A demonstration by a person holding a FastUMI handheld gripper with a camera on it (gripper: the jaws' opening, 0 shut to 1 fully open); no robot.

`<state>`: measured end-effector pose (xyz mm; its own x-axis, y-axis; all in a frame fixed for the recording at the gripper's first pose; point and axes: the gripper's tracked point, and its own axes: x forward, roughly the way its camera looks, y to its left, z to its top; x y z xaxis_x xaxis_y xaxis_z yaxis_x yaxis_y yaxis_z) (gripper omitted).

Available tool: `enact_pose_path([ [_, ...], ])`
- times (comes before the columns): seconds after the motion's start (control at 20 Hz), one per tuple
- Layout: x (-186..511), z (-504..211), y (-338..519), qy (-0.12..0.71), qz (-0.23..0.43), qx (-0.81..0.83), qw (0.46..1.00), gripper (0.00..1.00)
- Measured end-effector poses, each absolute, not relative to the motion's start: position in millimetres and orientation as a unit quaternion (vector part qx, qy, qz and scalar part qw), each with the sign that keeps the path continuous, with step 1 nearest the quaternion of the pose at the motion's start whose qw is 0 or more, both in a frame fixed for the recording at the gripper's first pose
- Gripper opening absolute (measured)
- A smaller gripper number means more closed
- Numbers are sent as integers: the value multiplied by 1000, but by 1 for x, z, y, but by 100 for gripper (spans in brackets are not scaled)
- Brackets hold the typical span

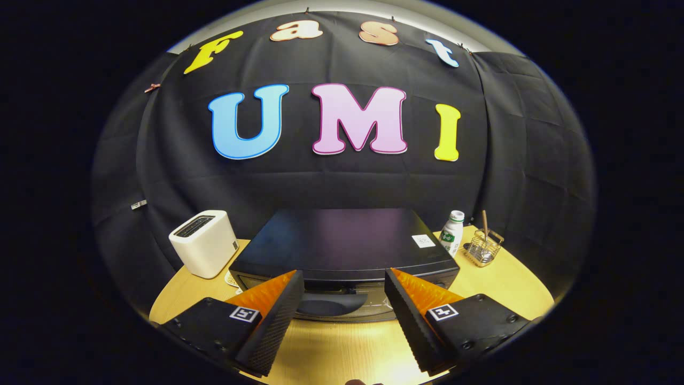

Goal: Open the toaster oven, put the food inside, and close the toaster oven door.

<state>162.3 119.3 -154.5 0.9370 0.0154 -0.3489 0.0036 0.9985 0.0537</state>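
Jaws: the gripper [344,278] has its jaws spread wide apart, pinching nothing, both tips close to the upper front edge of the oven
Oven: black, flat-topped toaster oven [342,240] just ahead of the jaws, its front showing between them; cannot tell whether the door is fully closed
Oven front: a dark curved handle-like part [328,305] lies between the jaws, low on the oven's front
Counter: round light wooden counter [331,347] under the jaws and the oven
Left of jaws: white boxy slot toaster [204,250] beside the oven
Right of jaws: small white bottle with a green label [452,232], then a wire basket [483,248] holding a stick
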Motion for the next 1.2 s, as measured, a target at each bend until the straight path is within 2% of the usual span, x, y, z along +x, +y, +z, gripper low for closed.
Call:
enact_pose_path([
  [0.25, 183, -189, 128, 209, -9, 22, 978, 99],
  [0.5, 178, -195, 133, 220, -6, 8, 976, 99],
  [0.6, 166, -203, 136, 247, 4, 9, 969, 99],
  [1.2, 92, -233, 137, 282, 14, -24, 959, 97],
])
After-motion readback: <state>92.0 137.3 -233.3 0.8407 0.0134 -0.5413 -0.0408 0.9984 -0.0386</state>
